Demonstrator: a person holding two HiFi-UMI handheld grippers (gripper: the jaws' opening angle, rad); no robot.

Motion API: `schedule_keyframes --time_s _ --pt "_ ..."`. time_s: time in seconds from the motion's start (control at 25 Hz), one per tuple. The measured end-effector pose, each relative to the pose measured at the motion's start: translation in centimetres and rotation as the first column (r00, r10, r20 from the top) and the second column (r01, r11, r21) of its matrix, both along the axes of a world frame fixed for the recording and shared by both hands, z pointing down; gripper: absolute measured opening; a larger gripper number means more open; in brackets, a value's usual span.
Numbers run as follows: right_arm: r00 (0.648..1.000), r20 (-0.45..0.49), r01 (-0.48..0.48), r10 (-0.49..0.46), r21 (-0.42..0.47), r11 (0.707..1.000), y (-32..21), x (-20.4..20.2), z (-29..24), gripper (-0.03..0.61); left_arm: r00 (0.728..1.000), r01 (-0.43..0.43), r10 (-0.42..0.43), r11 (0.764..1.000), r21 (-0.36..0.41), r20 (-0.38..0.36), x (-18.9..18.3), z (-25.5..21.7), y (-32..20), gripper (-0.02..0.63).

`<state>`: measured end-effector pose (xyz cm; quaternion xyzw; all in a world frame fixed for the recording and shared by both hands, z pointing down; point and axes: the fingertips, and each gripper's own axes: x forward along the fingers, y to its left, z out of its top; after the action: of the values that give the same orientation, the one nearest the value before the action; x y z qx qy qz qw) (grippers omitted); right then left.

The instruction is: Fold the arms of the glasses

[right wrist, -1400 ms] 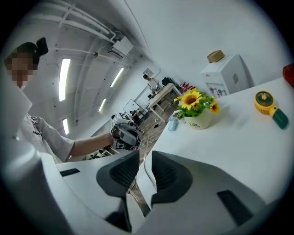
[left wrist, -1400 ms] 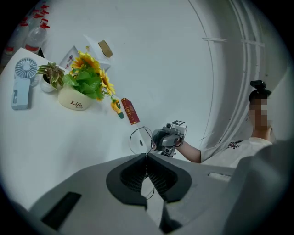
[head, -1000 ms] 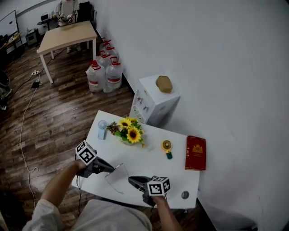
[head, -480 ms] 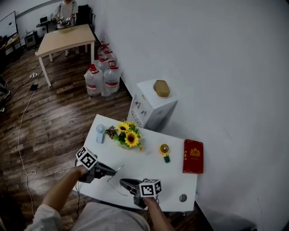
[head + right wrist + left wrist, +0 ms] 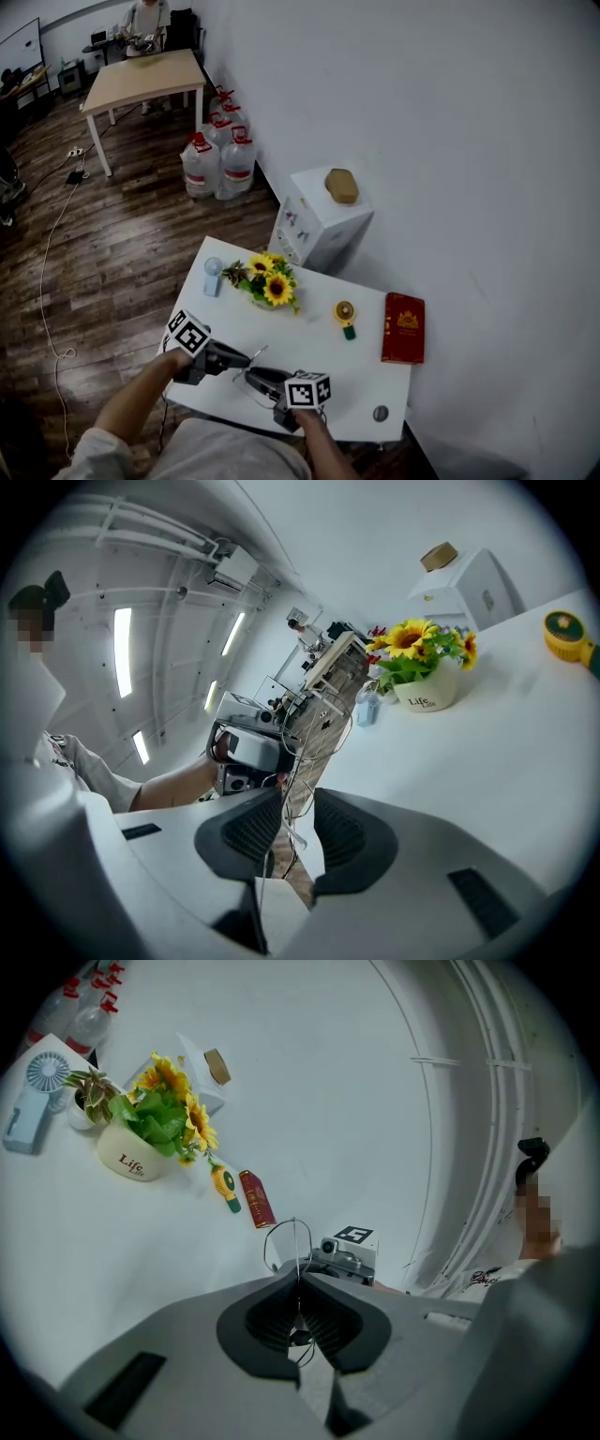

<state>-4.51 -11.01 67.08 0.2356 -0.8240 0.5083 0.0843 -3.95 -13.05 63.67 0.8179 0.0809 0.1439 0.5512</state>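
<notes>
The glasses (image 5: 255, 362) are a thin wire frame held just above the near edge of the white table (image 5: 309, 352). My left gripper (image 5: 242, 359) is shut on them; in the left gripper view one wire lens rim (image 5: 287, 1239) rises from between the closed jaws of that gripper (image 5: 298, 1281). My right gripper (image 5: 255, 377) faces it from the right, tips almost meeting. Its jaws have just been opening. In the right gripper view a wire arm of the glasses (image 5: 323, 726) runs through the gap of that gripper (image 5: 298, 803), near the left pad, and no pad presses on it.
On the table stand a white pot of sunflowers (image 5: 267, 286), a small blue fan (image 5: 214, 276), a yellow and green gadget (image 5: 345, 314), a red book (image 5: 403, 328) and a small dark disc (image 5: 380, 412). A white cabinet (image 5: 319, 220) stands behind; water jugs (image 5: 220, 155) sit on the floor.
My right gripper has moved left, closer to the left gripper, so the two now nearly touch at the glasses. The left gripper has kept its hold.
</notes>
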Motion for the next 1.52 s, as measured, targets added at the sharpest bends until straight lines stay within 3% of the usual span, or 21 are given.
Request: schedule_keyframes --time_s 0.12,0.48,0.56,0.84,0.96,1.04,1.24,1.32,1.44,1.52 --pt "1.0 -0.02 0.004 -0.004 0.021 1.0 -0.2 0.1 0.0 0.144 1.0 -0.001 0.001 1.0 -0.004 -0.014 0.4 -0.3 0.1 0.008" --pt "0.998 -0.06 -0.025 0.027 0.042 0.999 -0.9 0.6 0.7 0.19 0.999 0.022 -0.023 0.999 -0.023 -0.03 1.0 -0.3 0.1 0.008" --pt "0.998 -0.052 -0.044 0.047 0.048 0.998 -1.2 0.9 0.5 0.219 0.998 0.052 -0.053 0.998 -0.024 -0.028 0.8 -0.2 -0.4 0.008" --pt "0.992 -0.053 -0.112 0.116 0.062 0.992 -2.4 4.1 0.3 0.221 0.981 0.194 -0.194 0.98 -0.036 -0.001 -0.1 0.9 -3.2 0.008" --pt "0.983 -0.053 -0.169 0.174 0.091 0.981 -3.3 5.5 -0.5 0.215 0.969 0.245 -0.245 0.969 0.012 -0.002 -0.5 0.8 -4.6 0.008" --pt "0.972 -0.053 -0.223 0.231 0.122 0.967 -4.0 6.7 -1.0 0.209 0.957 0.289 -0.29 0.956 0.049 -0.002 -0.8 0.7 -5.9 0.008" --pt "0.918 -0.059 -0.378 0.392 0.166 0.911 -5.1 10.6 -1.3 0.206 0.913 0.408 -0.409 0.911 0.056 0.004 -1.9 1.0 -8.5 0.008" --pt "0.893 -0.035 -0.438 0.449 0.165 0.884 -5.4 11.8 -1.8 0.201 0.885 0.465 -0.465 0.885 -0.032 0.004 -2.1 0.7 -8.8 0.008" --pt "0.859 0.035 -0.511 0.511 0.098 0.854 -5.1 12.9 -1.5 0.192 0.832 0.542 -0.555 0.811 -0.22 0.006 -2.0 -0.3 -9.1 0.008" --pt "0.835 0.114 -0.544 0.538 0.03 0.839 -5.0 13.0 -1.2 0.202 0.805 0.577 -0.593 0.777 -0.253 0.014 -2.2 -0.5 -9.7 0.008"
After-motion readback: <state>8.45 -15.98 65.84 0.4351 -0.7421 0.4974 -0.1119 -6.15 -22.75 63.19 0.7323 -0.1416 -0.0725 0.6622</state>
